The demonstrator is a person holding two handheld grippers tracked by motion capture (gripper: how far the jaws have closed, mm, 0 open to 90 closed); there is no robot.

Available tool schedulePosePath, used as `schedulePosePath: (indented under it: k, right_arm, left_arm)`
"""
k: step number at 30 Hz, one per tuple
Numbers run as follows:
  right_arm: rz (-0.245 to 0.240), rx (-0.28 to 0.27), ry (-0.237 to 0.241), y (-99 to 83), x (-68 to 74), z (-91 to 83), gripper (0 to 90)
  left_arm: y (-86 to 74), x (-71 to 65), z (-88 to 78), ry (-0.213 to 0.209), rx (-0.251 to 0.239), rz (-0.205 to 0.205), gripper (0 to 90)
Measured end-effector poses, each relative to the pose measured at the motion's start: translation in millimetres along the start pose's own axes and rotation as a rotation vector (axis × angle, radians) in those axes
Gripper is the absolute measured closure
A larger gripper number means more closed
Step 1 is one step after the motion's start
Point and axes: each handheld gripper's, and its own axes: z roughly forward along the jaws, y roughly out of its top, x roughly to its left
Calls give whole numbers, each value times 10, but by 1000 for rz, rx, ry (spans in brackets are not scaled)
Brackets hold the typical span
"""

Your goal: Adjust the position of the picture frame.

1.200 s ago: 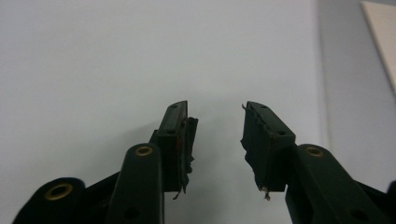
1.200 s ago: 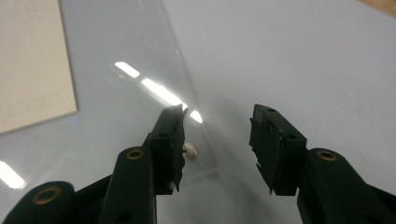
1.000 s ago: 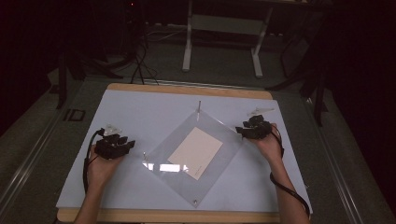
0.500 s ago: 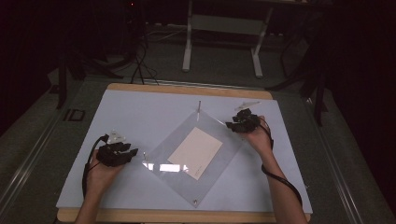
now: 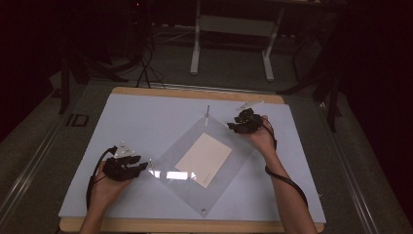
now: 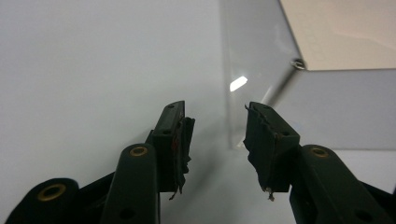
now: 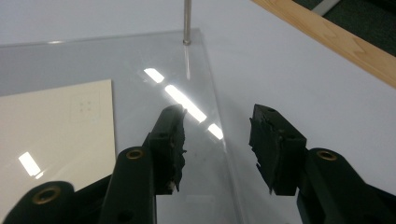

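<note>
Between both hand-held grippers | clear sheet [image 5: 204, 158] flat | jaws open, untouching

Little here can be read from where I work. On the dark floor mat [image 5: 48, 141] left of the table, pale block characters [image 5: 76, 120] stand out that look like "ID", though they are too small for me to be sure. The cream card [image 7: 56, 126] under the clear sheet carries a faint square of dots [image 7: 84, 108], no letters that I can make out. My own jaws bear no marking or number.
</note>
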Motion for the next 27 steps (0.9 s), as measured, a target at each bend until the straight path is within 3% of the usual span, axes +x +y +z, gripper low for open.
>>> schedulePosePath:
  k: [6,9,22,27]
  right_arm:
    - [-8,-9,12,71,35,56,543]
    - [-6,-10,18,90,37,92,546]
    - [-24,-25,41,223,78,209,614]
    - [-29,-25,52,271,82,301,648]
  left_arm:
    - [4,-166,32,-50,3,52,582]
    - [46,-197,78,-66,-15,43,607]
    - [90,-204,187,-44,-15,35,821]
    - [93,-218,184,-35,-8,48,836]
